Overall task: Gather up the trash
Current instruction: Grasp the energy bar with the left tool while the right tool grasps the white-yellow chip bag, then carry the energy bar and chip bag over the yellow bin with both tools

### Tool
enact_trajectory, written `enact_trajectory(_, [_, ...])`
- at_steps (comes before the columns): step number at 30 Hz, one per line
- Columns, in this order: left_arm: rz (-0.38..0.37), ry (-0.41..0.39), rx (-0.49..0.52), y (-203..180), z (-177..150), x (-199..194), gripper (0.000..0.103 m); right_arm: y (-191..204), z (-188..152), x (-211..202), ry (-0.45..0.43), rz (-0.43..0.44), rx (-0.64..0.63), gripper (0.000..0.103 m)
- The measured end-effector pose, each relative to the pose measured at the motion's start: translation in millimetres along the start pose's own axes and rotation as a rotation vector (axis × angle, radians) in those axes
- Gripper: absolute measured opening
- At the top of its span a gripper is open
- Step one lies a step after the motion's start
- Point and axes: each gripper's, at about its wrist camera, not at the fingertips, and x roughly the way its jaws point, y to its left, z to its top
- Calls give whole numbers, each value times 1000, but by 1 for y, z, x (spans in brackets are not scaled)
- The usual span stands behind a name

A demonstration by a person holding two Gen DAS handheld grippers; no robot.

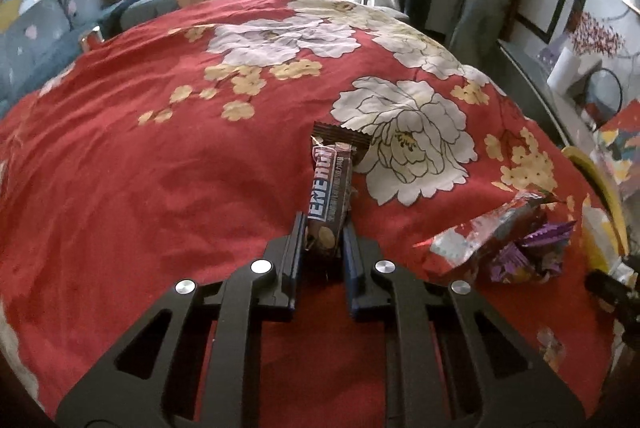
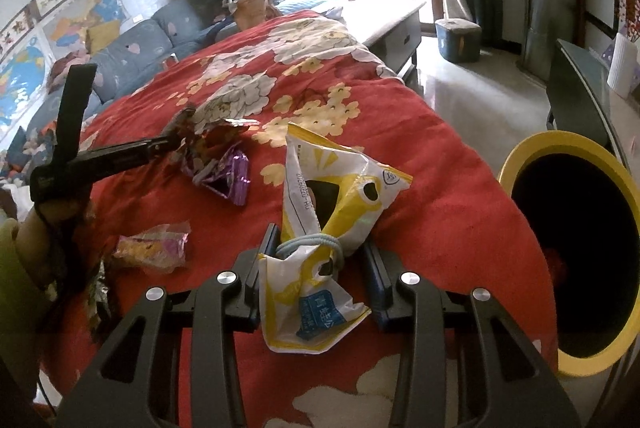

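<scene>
A brown energy-bar wrapper [image 1: 330, 188] stands up from the red floral bedcover [image 1: 160, 168], and my left gripper [image 1: 323, 230] is shut on its lower end. A crumpled yellow-and-white snack bag [image 2: 340, 196] with a pale elastic band around its waist is pinched between the pads of my right gripper [image 2: 320, 244]. In the right wrist view my left gripper [image 2: 172, 138] reaches in from the left, held by a hand. Loose on the cover lie a purple wrapper [image 2: 224, 176], a red-and-silver wrapper [image 1: 480, 228] and a pink-and-yellow wrapper [image 2: 156, 246].
A yellow-rimmed bin [image 2: 532, 148] with a dark inside stands at the bed's right edge, close to my right gripper. A blue sofa [image 2: 132, 56] runs along the left, a low grey table [image 2: 396, 24] and a blue stool [image 2: 458, 36] stand toward the window.
</scene>
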Motion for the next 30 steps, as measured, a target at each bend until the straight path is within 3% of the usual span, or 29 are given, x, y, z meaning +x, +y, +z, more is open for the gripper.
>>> enact_trajectory(13, [-57, -70, -148, 16, -23, -36, 11, 15, -12, -8, 15, 36, -30, 37])
enact_trajectory(23, [-75, -137, -169, 9, -29, -68, 11, 27, -15, -18, 15, 76, -47, 37])
enact_trajectory(30, [-125, -163, -122, -21, -26, -85, 11, 30, -12, -31, -11, 90, -52, 37])
